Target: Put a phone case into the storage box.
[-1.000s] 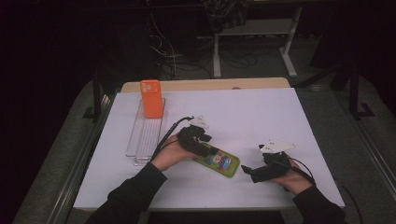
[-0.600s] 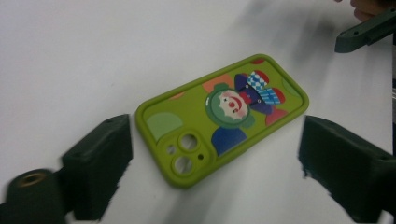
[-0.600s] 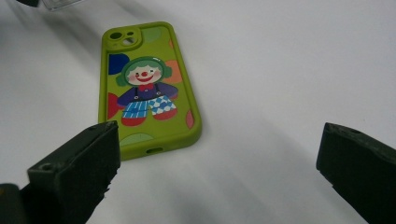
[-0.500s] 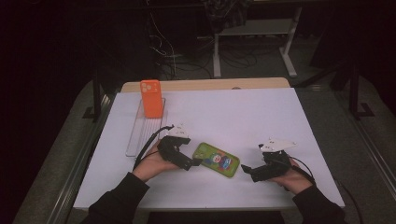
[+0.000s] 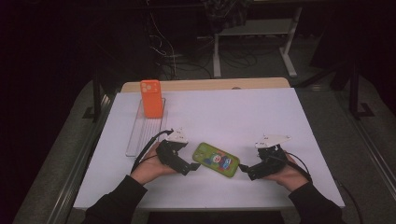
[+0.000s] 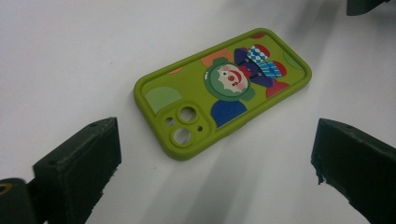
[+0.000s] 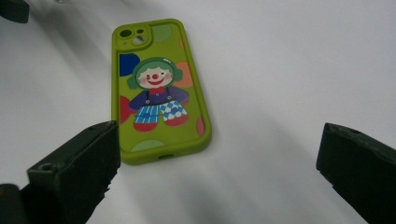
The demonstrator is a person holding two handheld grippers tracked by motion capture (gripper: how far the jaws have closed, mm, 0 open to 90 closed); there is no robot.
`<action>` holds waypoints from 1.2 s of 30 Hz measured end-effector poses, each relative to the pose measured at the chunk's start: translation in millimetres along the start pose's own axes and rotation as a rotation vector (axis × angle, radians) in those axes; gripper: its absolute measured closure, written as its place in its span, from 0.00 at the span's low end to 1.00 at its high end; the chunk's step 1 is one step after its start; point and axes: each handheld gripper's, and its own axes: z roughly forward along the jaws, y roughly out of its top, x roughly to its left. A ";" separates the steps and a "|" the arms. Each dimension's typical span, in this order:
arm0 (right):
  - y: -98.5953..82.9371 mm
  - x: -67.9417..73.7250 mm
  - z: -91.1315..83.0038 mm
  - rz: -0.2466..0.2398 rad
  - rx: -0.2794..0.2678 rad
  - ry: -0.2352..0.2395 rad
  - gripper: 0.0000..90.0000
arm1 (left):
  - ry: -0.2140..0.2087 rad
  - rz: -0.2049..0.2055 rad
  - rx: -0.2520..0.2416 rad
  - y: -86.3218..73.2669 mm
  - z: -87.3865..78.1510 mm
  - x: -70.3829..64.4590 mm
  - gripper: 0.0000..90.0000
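A green phone case with a clown picture lies flat on the white table, near the front. My left gripper rests just left of it, open, with the case's camera end a short way ahead of the jaws. My right gripper sits just right of the case, open too, facing its bottom end. Neither gripper touches the case. An orange phone case stands upright at the far end of a clear rack on the left.
A wooden board edges the table's far side. Beyond it are dark floor, cables and a desk frame. The table's front edge runs close under both of the person's hands.
My left gripper has drawn back to the left off the green case and now lies beside it, open. The case stays put, and the right gripper has hardly moved.
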 end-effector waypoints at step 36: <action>46.9 26.3 77.7 -0.061 0.130 0.093 0.00 | -0.002 -0.002 0.005 -0.5 -2.5 4.5 0.00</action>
